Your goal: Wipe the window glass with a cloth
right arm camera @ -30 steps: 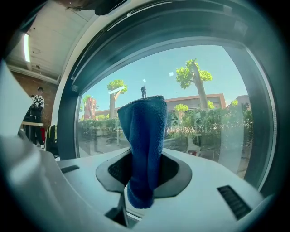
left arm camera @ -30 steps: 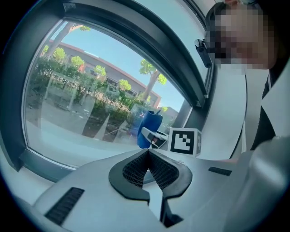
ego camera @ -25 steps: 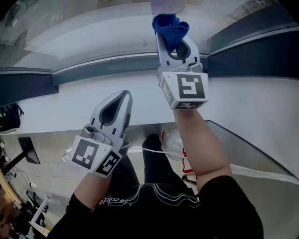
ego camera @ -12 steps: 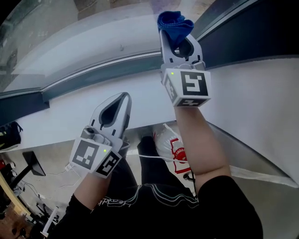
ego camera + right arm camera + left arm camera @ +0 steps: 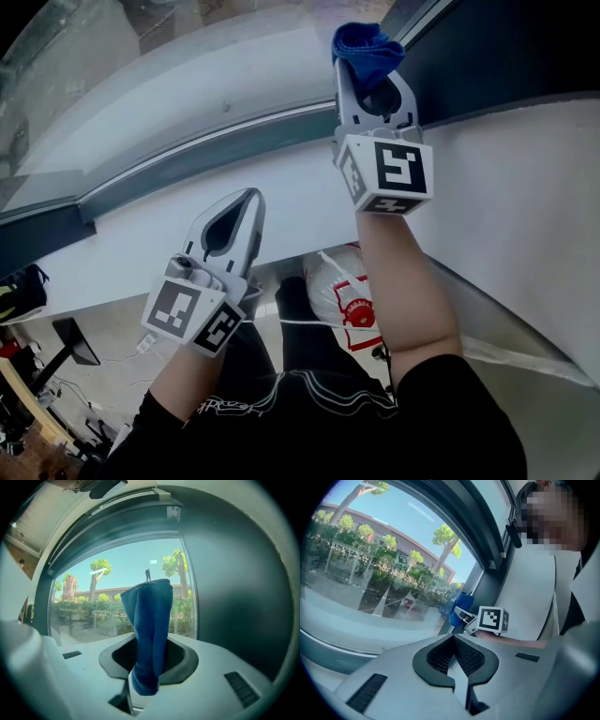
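The right tool [image 5: 371, 86] grips a blue fuzzy cloth [image 5: 366, 45], bunched and folded upright, close to the window glass [image 5: 141, 84] beside its dark frame [image 5: 497, 47]. The left tool [image 5: 246, 202] is closed and empty.

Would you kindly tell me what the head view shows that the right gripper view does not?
Only the head view shows the left gripper, shut and empty in front of the white sill, and a plastic bag lower down. Only the right gripper view shows trees and a building outside. Both show the blue cloth clamped in the right gripper, and the window glass.
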`<state>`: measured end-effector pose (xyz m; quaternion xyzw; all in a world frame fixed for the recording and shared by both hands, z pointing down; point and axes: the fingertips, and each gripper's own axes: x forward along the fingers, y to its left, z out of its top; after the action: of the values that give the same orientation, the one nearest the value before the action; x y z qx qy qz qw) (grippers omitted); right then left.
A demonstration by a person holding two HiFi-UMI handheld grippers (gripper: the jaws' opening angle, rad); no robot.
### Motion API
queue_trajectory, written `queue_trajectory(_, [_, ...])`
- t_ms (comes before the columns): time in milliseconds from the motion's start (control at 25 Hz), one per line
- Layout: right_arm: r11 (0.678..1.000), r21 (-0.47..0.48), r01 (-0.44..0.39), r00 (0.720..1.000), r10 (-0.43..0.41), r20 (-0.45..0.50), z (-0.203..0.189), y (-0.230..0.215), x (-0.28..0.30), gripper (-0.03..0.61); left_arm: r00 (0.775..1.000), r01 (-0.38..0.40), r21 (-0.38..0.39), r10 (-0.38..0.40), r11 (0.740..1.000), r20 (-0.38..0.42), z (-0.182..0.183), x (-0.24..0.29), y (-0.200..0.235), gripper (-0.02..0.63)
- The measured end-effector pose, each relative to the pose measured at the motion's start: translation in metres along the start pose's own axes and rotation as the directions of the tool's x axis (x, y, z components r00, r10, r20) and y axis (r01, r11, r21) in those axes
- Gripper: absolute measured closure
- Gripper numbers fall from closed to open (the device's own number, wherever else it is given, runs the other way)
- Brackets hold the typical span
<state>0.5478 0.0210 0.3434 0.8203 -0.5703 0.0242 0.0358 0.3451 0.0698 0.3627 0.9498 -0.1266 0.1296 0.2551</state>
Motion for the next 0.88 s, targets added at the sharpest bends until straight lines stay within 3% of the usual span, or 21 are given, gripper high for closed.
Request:
queue_trajectory(560, [0.996,0.021,0.087,0.996,-0.087,-0.010,-0.005,-0.009,-0.003,0.485,1.000,-0.013,-0.028,0.014,1.000,0.020,0.003,-0.023,0.023,0.611])
queue_trajectory(720, [0.997,0.022,0.074,0.997,-0.074,0.010,0.007,0.020,-0.001,0.485,0.998,-0.037,-0.035,0.038,0.999,0.041,0.010,-0.052,0.043,0.611])
queue_trajectory(880, [1.000,-0.008,-0.021,1.000,0.021,0.010,0.014,0.089,0.004,0.485,0.993,-0.089,-0.061,0.093,0.994,0.068,0.015,-0.093,0.076,0.609])
